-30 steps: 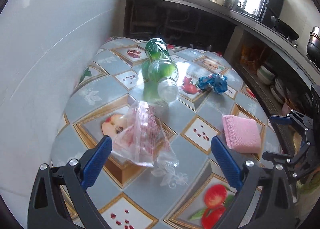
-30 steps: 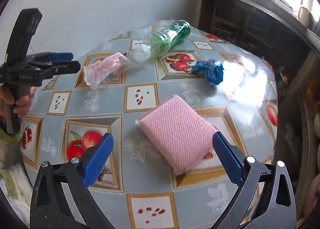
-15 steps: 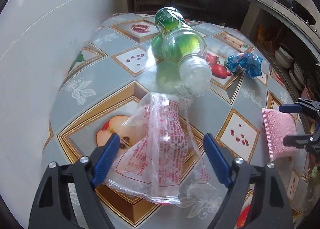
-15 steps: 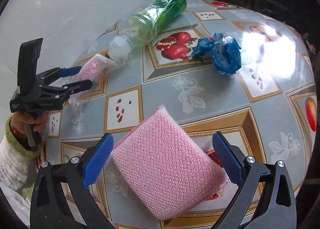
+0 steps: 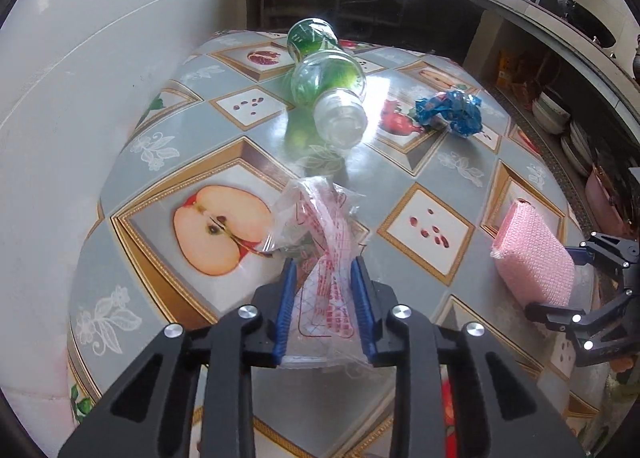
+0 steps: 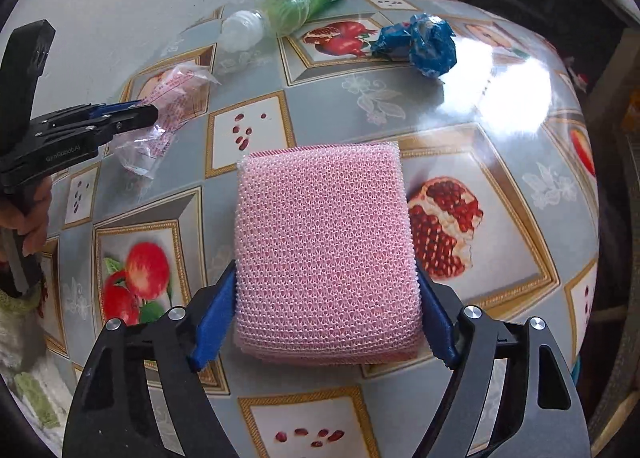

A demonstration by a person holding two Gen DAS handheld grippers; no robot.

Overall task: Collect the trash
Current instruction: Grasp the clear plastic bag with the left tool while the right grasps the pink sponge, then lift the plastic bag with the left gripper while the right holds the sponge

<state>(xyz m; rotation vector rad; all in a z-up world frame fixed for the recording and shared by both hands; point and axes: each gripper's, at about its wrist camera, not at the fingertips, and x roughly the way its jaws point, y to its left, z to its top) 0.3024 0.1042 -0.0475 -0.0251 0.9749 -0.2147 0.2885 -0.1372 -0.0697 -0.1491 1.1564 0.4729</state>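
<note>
Wrapper [image 5: 320, 242] first: the clear plastic one with red print is lying on the counter [image 5: 168, 137] with its long axis running straight away from my left fingers [image 5: 286, 310], and its near end is sitting between them. My left gripper [image 5: 322, 312] has just been closing; the blue pads are now pinching the film from both sides, so I am taking it as gripped, though the plastic is thin and crumpled.

On the other side, my right gripper [image 6: 320, 322] has also just been closing, and its pads are pressing the two side edges of the pink scrubbing pad [image 6: 326, 246], which is lying flat with its long axis pointing away from me.

Further off, and well apart from both pairs of fingers, the green bottle [image 5: 324, 77] is lying on its side and the crumpled blue wrapper [image 6: 420, 43] is sitting beside it; I am judging the blue wrapper nearer to my right hand.
</note>
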